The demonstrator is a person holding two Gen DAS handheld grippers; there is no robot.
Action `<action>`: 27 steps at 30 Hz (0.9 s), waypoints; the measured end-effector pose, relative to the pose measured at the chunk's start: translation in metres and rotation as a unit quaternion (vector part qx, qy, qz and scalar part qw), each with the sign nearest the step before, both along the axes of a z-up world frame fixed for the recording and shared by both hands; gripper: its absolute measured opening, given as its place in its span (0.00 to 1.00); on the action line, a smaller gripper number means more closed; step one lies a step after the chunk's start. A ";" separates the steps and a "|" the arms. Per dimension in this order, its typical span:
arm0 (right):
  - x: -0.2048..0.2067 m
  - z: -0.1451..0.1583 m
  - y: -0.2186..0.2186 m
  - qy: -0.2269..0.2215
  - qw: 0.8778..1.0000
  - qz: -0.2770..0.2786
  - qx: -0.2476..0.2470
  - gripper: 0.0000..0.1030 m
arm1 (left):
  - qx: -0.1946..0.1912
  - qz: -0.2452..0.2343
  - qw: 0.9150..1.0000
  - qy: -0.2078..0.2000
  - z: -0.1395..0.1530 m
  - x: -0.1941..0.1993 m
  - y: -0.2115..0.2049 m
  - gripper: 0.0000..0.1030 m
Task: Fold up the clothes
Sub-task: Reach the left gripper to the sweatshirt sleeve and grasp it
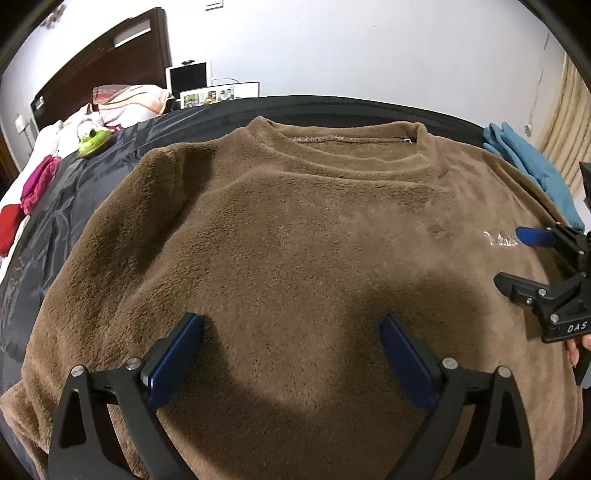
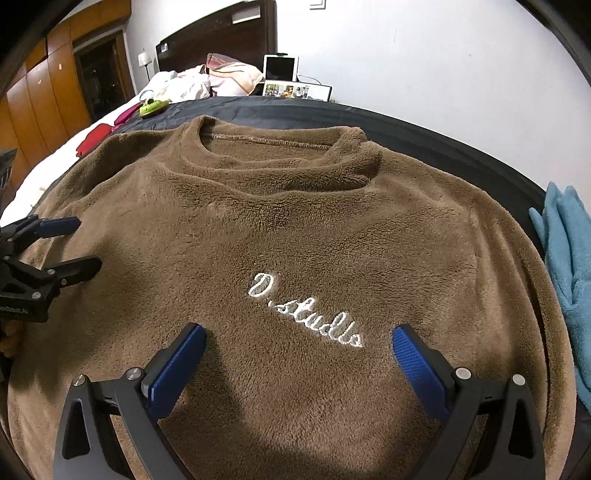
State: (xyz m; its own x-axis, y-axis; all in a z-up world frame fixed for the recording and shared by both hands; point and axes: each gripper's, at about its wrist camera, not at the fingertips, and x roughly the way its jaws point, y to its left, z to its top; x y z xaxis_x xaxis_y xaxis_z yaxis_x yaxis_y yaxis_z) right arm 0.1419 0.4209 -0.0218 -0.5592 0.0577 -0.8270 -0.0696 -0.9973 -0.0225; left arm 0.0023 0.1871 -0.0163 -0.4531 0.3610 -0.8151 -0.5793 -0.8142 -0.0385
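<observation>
A brown fleece sweater (image 1: 295,229) lies flat, front up, on a dark cover, its collar at the far side. White embroidered script (image 2: 306,314) sits on its chest. My left gripper (image 1: 291,325) hovers open and empty over the sweater's left half. My right gripper (image 2: 299,336) hovers open and empty just above the script. Each gripper shows in the other's view: the right one (image 1: 517,258) at the right edge, the left one (image 2: 85,243) at the left edge, both with jaws apart over the fabric.
A blue garment (image 2: 569,266) lies at the sweater's right edge. A green toy (image 1: 92,142), pink and red clothes (image 1: 37,184), pillows and a dark headboard (image 2: 221,33) are far left. A tablet and photo frame (image 2: 295,90) stand by the white wall. Wooden wardrobes (image 2: 37,92) stand far left.
</observation>
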 end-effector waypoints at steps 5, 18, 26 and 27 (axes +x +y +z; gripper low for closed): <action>0.001 0.001 0.002 0.000 1.000 0.001 -0.001 0.99 | 0.040 0.023 0.999 -0.002 0.022 0.013 -0.029 0.95; 0.000 0.001 0.004 0.000 1.000 0.002 -0.001 0.99 | 0.092 0.147 0.984 0.033 0.064 0.058 -0.210 0.95; 0.000 0.001 0.005 0.000 1.000 0.002 -0.001 0.99 | 0.096 0.177 0.980 0.000 0.028 0.069 -0.259 0.95; 0.000 0.001 0.005 0.000 1.000 0.002 -0.001 0.99 | 0.096 0.174 0.980 -0.004 0.024 0.071 -0.258 0.93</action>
State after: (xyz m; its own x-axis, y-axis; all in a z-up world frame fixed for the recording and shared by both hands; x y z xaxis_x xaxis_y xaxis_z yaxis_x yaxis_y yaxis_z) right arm 0.1423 0.4261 -0.0209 -0.5600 0.0540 -0.8267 -0.0662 -0.9976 -0.0203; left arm 0.0732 -0.0712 0.0073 -0.5708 0.3329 -0.7505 -0.2668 -0.9397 -0.2139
